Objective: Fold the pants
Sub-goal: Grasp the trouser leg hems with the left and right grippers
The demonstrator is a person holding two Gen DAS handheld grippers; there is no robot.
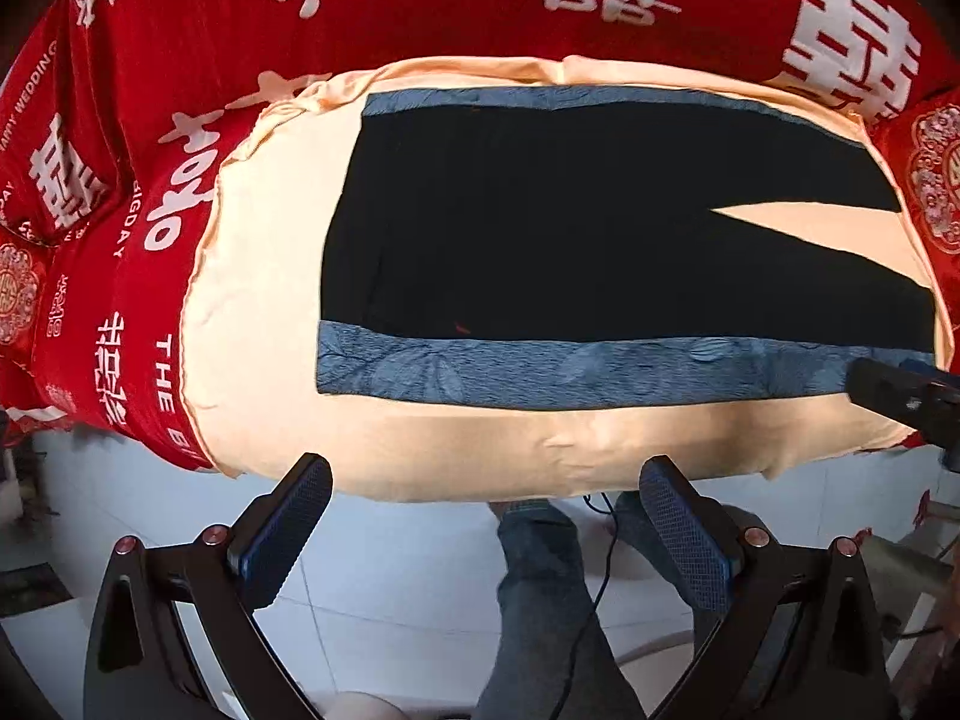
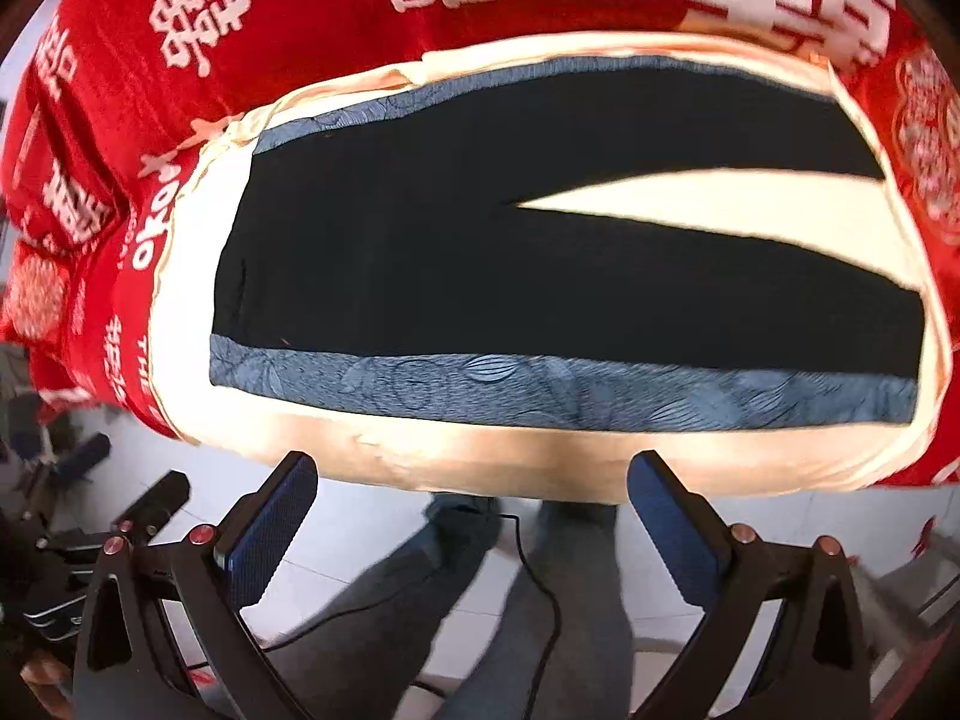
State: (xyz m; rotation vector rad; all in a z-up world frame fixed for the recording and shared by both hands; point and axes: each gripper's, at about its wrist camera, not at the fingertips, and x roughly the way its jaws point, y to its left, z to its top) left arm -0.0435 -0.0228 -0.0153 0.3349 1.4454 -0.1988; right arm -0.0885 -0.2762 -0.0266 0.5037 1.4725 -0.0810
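Note:
Black pants (image 1: pixel 540 240) with blue patterned side stripes (image 1: pixel 540 372) lie flat and spread on a peach cloth (image 1: pixel 264 300), waist to the left, the two legs parted toward the right. They also show in the right wrist view (image 2: pixel 480 276). My left gripper (image 1: pixel 486 474) is open and empty, held above the floor just off the cloth's near edge. My right gripper (image 2: pixel 474 468) is open and empty in the same kind of spot; it also shows at the right edge of the left wrist view (image 1: pixel 900 396), near the near leg's hem.
The peach cloth (image 2: pixel 540 456) covers a bed with a red quilt (image 1: pixel 420 0) printed with white characters. Below are a white tiled floor (image 1: pixel 390 570), the person's legs (image 1: pixel 540 600) in jeans, a black cable (image 1: pixel 600 588), and dark equipment (image 2: pixel 54 570) at left.

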